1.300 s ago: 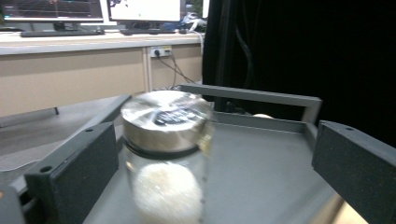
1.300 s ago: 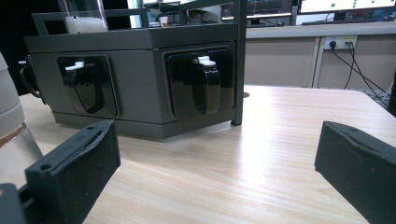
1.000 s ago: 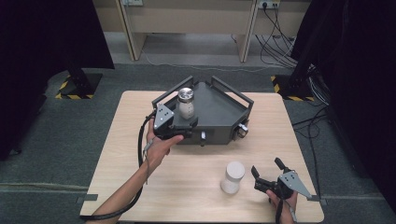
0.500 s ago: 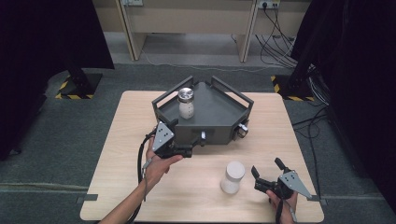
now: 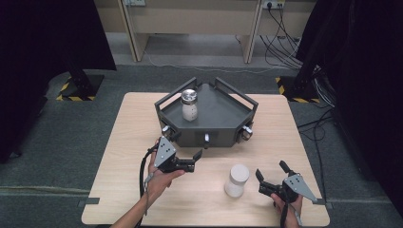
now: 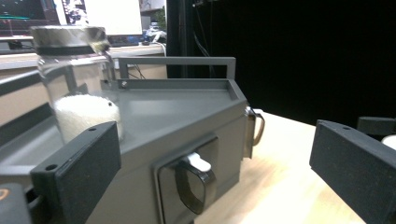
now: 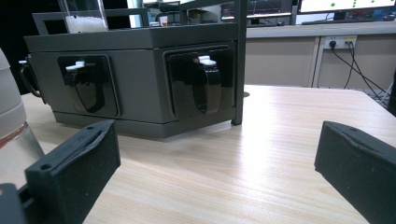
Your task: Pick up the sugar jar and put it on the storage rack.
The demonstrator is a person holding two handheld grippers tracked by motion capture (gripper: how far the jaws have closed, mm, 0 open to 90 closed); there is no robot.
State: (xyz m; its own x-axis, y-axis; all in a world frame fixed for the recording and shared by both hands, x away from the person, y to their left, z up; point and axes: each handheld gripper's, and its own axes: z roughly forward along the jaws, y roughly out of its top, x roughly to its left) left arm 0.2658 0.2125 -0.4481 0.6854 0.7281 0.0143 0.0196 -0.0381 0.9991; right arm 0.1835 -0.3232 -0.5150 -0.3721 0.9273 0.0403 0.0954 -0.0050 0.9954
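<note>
A dark grey box-shaped tray with handle rails stands at the table's far middle. On its left part a clear jar with a metal lid, holding white grains, stands upright; the left gripper view shows this jar close by on the tray. My left gripper is open, in front of the tray's left front face and apart from it. A white-capped jar stands on the table near the front. Just right of it my right gripper is open and holds nothing.
Black latches with white tabs sit on the tray's front faces; one latch is close before the left jaws. The white-capped jar is at the left edge of the right gripper view. Bare tabletop lies left of the tray.
My left gripper has drawn back from beside the jar on the tray toward the table's front, with its jaws open. The jar stays upright on the tray. The right gripper has not moved.
</note>
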